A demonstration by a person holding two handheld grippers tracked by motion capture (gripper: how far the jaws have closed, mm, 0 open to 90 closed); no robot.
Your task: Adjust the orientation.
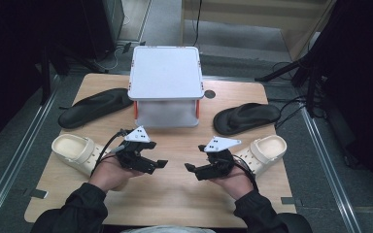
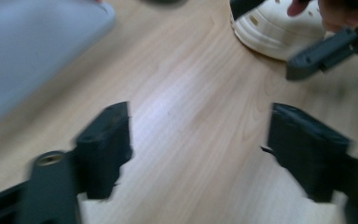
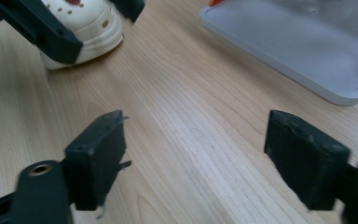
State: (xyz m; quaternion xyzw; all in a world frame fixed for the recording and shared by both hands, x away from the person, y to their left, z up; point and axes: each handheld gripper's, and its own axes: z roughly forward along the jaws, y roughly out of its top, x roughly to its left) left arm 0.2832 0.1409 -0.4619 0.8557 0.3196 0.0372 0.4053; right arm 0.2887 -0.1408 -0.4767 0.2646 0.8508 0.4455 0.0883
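A person holds my two grippers low over the front middle of the wooden table (image 1: 175, 194), tips turned toward each other. My left gripper (image 1: 156, 166) is open, and in its own view the left gripper (image 2: 200, 149) has bare wood between its jaws. My right gripper (image 1: 193, 171) is open too, and the right gripper (image 3: 198, 158) has nothing between its jaws. A cream clog (image 1: 73, 148) lies just left of the left hand. A second cream clog (image 1: 268, 149) lies just right of the right hand. A black slipper (image 1: 94, 106) and another black slipper (image 1: 246, 117) lie farther back.
A white two-tier stand (image 1: 166, 73) with orange posts sits at the back middle, between the black slippers. Its lower shelf (image 3: 298, 46) lies ahead in the right gripper view. Cables run over the floor on the right. Open wood lies between the hands and the stand.
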